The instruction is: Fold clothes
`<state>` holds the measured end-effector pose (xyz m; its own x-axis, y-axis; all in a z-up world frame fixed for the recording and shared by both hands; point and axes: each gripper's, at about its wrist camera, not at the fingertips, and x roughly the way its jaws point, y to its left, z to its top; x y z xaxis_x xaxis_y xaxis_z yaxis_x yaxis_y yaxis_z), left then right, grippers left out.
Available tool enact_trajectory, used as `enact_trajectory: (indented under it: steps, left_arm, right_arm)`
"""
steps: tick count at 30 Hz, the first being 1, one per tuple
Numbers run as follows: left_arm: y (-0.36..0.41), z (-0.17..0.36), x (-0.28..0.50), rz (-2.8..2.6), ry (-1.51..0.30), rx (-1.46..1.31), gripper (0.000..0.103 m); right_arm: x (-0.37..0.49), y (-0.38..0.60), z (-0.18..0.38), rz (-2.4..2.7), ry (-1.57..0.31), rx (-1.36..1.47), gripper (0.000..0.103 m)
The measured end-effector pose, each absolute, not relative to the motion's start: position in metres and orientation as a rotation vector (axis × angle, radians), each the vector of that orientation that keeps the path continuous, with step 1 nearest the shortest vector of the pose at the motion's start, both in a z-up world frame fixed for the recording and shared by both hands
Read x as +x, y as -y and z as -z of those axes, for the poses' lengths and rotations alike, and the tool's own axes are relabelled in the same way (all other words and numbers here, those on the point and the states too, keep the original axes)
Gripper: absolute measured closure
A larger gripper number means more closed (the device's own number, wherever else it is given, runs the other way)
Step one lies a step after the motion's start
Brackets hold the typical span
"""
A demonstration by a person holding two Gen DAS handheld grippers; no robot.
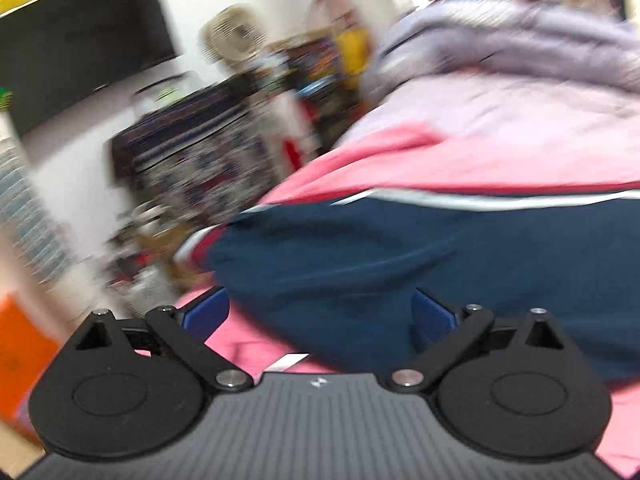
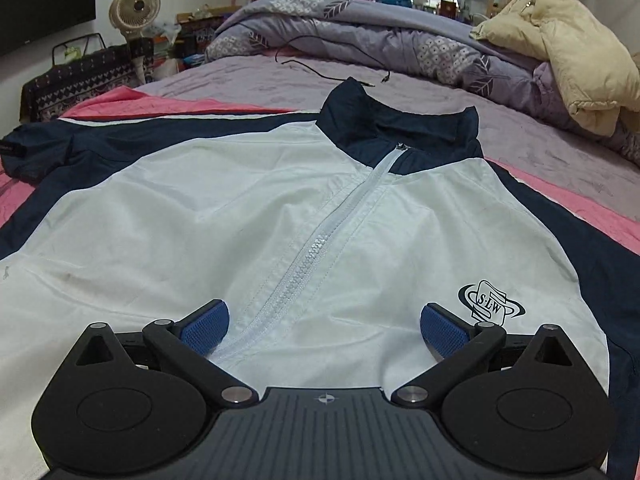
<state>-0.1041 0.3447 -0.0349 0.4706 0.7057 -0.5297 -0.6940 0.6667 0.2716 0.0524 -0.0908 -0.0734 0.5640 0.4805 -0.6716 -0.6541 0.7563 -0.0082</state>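
The jacket (image 2: 248, 208) lies flat on the bed (image 2: 560, 160), front up, zip closed, collar at 12 o'clock, a sleeve stretched toward 9 o'clock. The right tongs (image 2: 324, 326) hang over its lower front, spread wide, gripping nothing. The left tongs (image 1: 320, 314), also wide apart and empty, face navy cloth in a blurred view. A quilt (image 2: 360, 36) is heaped at 12 o'clock.
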Motion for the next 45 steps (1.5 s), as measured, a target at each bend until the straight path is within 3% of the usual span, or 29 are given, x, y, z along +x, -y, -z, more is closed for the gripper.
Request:
enact_trajectory:
  steps: [6, 10, 12, 14, 15, 16, 24, 26, 29, 32, 34, 36, 37, 38, 41, 45]
  left_arm:
    - [-0.29, 0.032, -0.085, -0.652, -0.539, 0.213, 0.0]
    - [-0.321, 0.051, -0.039, -0.719, -0.695, 0.319, 0.0]
    - [-0.359, 0.074, -0.016, -0.846, -0.84, 0.27, 0.0]
    - [-0.387, 0.061, -0.019, -0.931, -0.828, 0.037, 0.0]
    - [-0.389, 0.053, -0.021, -0.943, -0.803, -0.027, 0.002]
    - [-0.391, 0.044, -0.022, -0.954, -0.777, -0.089, 0.011]
    - [-0.263, 0.0, -0.047, -0.482, -0.532, 0.036, 0.006]
    - [-0.221, 0.005, -0.034, -0.351, -0.55, 0.119, 0.001]
    - [-0.193, 0.061, 0.007, -0.509, -0.734, 0.495, 0.0]
    - [-0.23, 0.065, 0.005, -0.582, -0.784, 0.259, 0.0]
    - [-0.248, 0.053, 0.006, -0.766, -0.795, 0.219, 0.002]
    - [-0.256, 0.043, 0.006, -0.939, -0.767, 0.238, 0.008]
    - [-0.257, 0.032, 0.003, -0.966, -0.74, 0.181, 0.012]
    - [-0.259, 0.02, -0.003, -0.914, -0.691, 0.093, 0.013]
    - [-0.211, -0.006, -0.015, -0.608, -0.562, 0.002, 0.01]
    - [-0.113, 0.004, 0.004, -0.231, -0.609, 0.132, 0.005]
  right_arm:
    - [0.052, 0.09, 0.073, -0.677, -0.701, -0.27, 0.0]
    - [0.052, 0.09, 0.073, -0.677, -0.701, -0.269, 0.0]
    - [0.052, 0.089, 0.073, -0.677, -0.702, -0.268, 0.0]
    - [0.052, 0.089, 0.073, -0.678, -0.703, -0.266, 0.0]
    - [0.052, 0.089, 0.073, -0.679, -0.704, -0.264, 0.0]
    - [0.053, 0.09, 0.073, -0.68, -0.705, -0.261, 0.0]
    - [0.059, 0.09, 0.07, -0.695, -0.748, -0.264, 0.0]
    - [0.062, 0.098, 0.068, -0.711, -0.758, -0.283, 0.0]
    - [0.074, 0.128, 0.066, -0.688, -0.774, -0.265, 0.0]
    - [0.094, 0.17, 0.061, -0.564, -0.822, -0.207, 0.001]
    - [0.095, 0.189, 0.047, -0.495, -0.82, -0.173, 0.012]
    - [0.083, 0.197, 0.027, -0.55, -0.749, -0.143, 0.009]
    - [0.078, 0.194, 0.022, -0.564, -0.723, -0.148, 0.0]
    - [0.075, 0.188, 0.019, -0.562, -0.719, -0.166, 0.0]
    - [0.072, 0.163, 0.026, -0.616, -0.744, -0.169, 0.0]
    - [0.068, 0.124, 0.036, -0.684, -0.769, -0.127, 0.001]
